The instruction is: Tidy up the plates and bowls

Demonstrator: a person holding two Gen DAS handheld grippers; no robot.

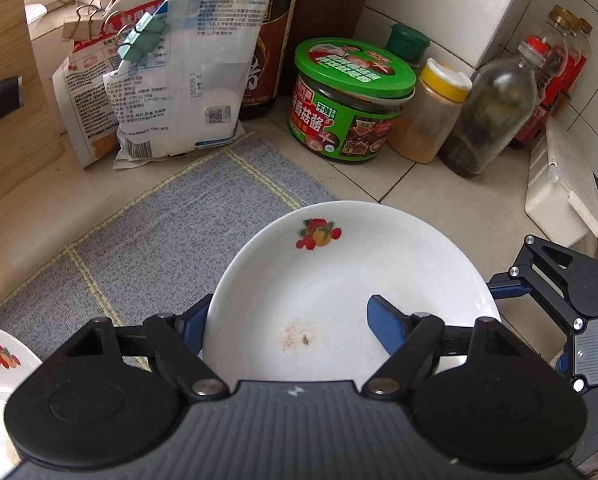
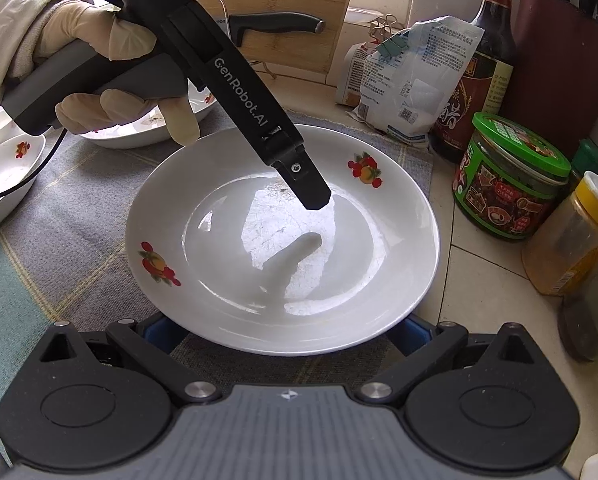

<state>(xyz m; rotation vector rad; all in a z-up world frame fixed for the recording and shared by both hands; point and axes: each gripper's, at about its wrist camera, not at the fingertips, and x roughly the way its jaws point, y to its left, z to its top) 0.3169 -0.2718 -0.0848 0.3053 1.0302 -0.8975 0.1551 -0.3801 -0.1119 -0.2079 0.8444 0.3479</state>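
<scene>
A white plate (image 2: 283, 280) with fruit decals lies on a grey-blue checked mat (image 2: 79, 208). My left gripper (image 1: 289, 312) straddles its rim. The right finger (image 1: 387, 324) is over the plate's inside, where the right wrist view shows it as a black finger (image 2: 311, 188). The left finger (image 1: 193, 326) sits outside, partly hidden by the rim. No pad visibly presses the plate. My right gripper (image 2: 287, 332) stands wide, and the plate's near rim hides both fingertips. Its black linkage (image 1: 555, 280) shows at the plate's right edge. Two more decorated dishes (image 2: 3, 176) (image 2: 139, 130) sit to the left.
A gloved hand (image 2: 111, 48) holds the left gripper. Behind the plate stand clipped bags (image 1: 171, 80), a dark sauce bottle (image 1: 275, 40), a green-lidded jar (image 1: 351, 100), a yellow-capped spice jar (image 1: 431, 112) and a glass bottle (image 1: 491, 112). A white box (image 1: 559, 192) is at the right. A knife (image 2: 275, 26) rests against a wooden board.
</scene>
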